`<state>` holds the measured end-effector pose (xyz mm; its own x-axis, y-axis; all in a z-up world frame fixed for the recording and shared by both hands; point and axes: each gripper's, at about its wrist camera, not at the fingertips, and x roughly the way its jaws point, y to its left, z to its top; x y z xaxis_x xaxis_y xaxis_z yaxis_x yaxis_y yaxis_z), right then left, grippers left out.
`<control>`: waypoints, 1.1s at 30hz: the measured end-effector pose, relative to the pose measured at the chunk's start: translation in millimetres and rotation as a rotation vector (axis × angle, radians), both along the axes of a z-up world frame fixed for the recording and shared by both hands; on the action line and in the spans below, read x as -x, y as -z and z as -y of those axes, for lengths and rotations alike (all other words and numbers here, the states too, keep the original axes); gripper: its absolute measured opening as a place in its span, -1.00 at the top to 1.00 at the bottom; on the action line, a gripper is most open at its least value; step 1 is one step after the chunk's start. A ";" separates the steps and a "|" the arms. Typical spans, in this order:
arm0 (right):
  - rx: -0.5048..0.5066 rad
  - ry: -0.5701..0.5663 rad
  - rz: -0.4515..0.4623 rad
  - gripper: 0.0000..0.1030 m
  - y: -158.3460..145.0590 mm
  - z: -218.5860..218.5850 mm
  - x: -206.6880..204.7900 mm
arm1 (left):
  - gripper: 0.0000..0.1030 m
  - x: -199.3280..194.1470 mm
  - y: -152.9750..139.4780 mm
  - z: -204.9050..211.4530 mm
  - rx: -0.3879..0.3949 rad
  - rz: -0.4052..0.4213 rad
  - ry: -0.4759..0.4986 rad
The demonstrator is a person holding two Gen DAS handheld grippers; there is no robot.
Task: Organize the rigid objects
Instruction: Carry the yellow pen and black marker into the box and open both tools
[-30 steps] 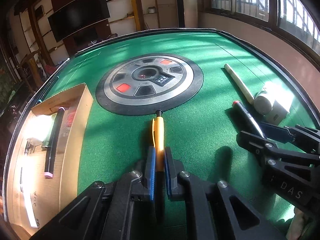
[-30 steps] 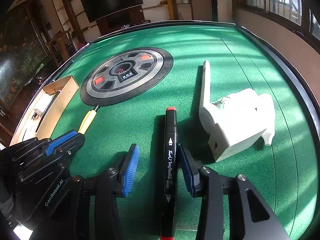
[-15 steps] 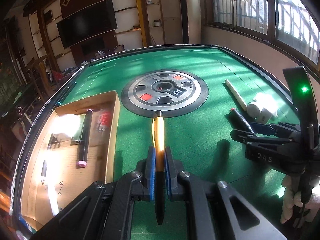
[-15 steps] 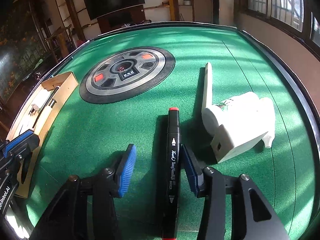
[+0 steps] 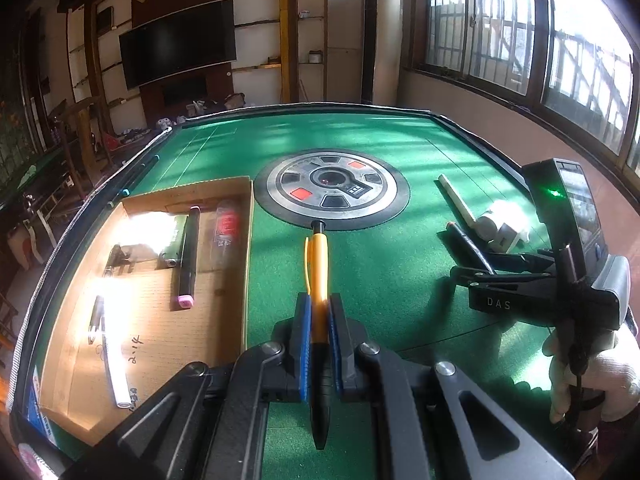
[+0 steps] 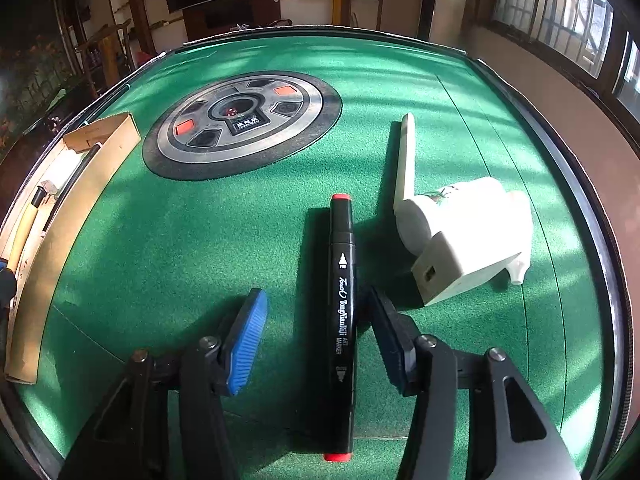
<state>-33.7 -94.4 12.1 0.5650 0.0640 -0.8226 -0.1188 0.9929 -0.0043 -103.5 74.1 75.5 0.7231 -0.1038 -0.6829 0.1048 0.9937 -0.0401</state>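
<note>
two grippers busy. left gripper (image 5: 319, 330) pinches orange pen (image 5: 318, 268) tight above felt, beside box (image 5: 246, 264). right gripper (image 6: 316, 330) wide open around marker (image 6: 342, 280) lying on felt. squeeze mid-barrel, lift level.

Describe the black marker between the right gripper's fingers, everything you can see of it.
The black marker is a long, glossy, plastic-looking art marker with a red tip at each end and white lettering and nib icons along the barrel. It lies flat on the green felt, pointing away from the camera. The right gripper straddles it, open; the left pad is clearly off it, the right finger close beside it, contact unclear.
</note>
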 end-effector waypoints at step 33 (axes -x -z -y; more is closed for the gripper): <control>-0.445 -0.346 -0.147 0.72 -55.0 -139.3 24.0 | 0.85 -33.8 53.8 -180.0 0.362 -0.192 -0.341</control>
